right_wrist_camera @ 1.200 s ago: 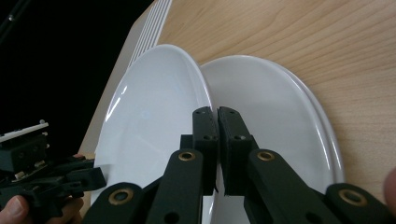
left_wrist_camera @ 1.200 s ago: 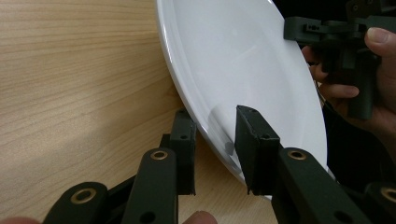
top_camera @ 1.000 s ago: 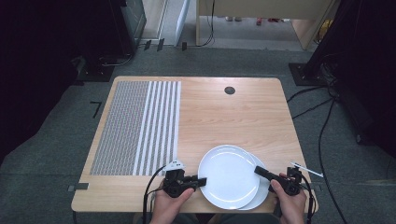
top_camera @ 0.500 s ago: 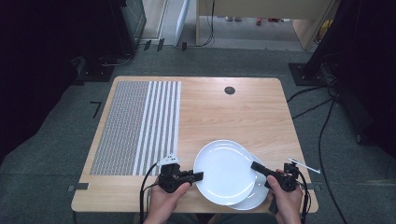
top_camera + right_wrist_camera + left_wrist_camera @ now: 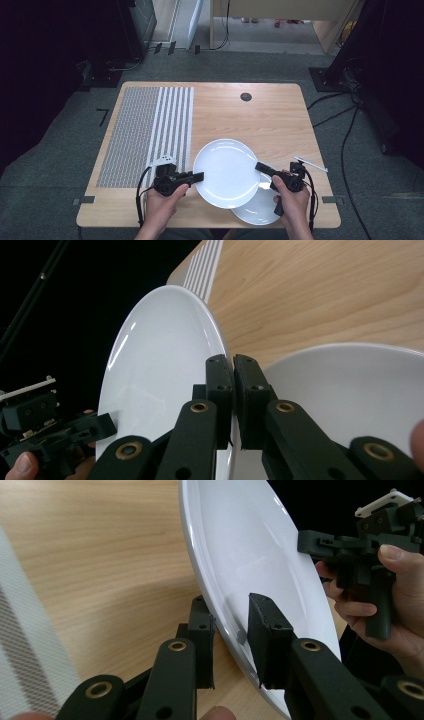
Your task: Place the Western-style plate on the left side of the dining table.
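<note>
Gripping the upper plate (image 5: 227, 172) at its nine and three o'clock rims, the left tool (image 5: 197, 176) and right tool (image 5: 261, 167) stay clamped above the lower plate (image 5: 257, 207) on the tabletop (image 5: 260, 120).

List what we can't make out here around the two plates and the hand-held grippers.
- Lower plate, high view: mostly covered by the upper plate.
- Upper plate's underside, all views: faces away.
- Right hand-held gripper, its own view: pad contact hidden by the rim.
- Left hand-held gripper, its own view: near rim cut by the bottom edge.
</note>
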